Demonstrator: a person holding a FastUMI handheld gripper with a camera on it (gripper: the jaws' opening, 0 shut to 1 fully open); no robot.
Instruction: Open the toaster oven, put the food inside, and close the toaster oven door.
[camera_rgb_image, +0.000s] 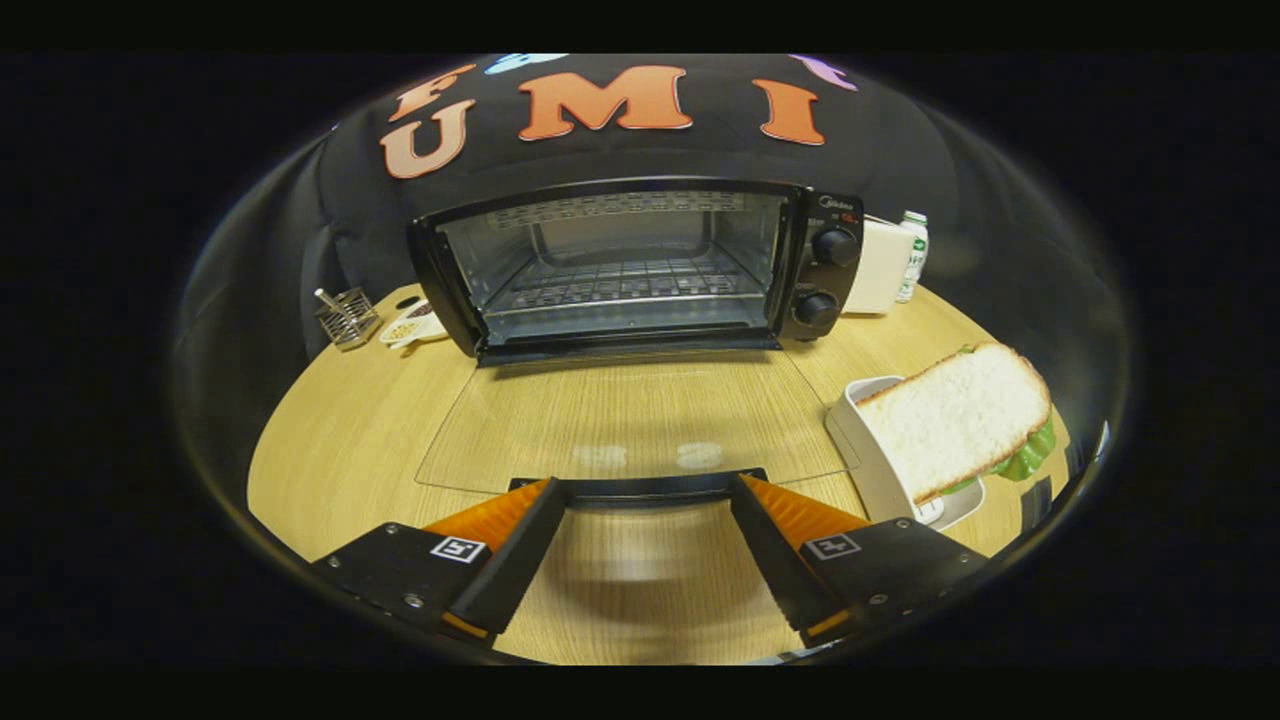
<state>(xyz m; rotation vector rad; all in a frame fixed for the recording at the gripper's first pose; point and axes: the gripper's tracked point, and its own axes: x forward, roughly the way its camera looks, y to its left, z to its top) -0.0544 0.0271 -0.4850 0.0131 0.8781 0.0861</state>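
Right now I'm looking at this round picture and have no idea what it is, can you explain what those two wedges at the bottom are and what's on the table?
The camera rides on a hand-held gripper that a person carries, looking forward along its two fingers; those are the wedges. They are spread apart and hold nothing, with the handle of the door between their tips. That glass door of the toaster oven lies folded flat on the wooden table, so the oven is open, with a wire rack inside. Beside the door, a sandwich rests on a white dish. A wire holder stands beside the oven.
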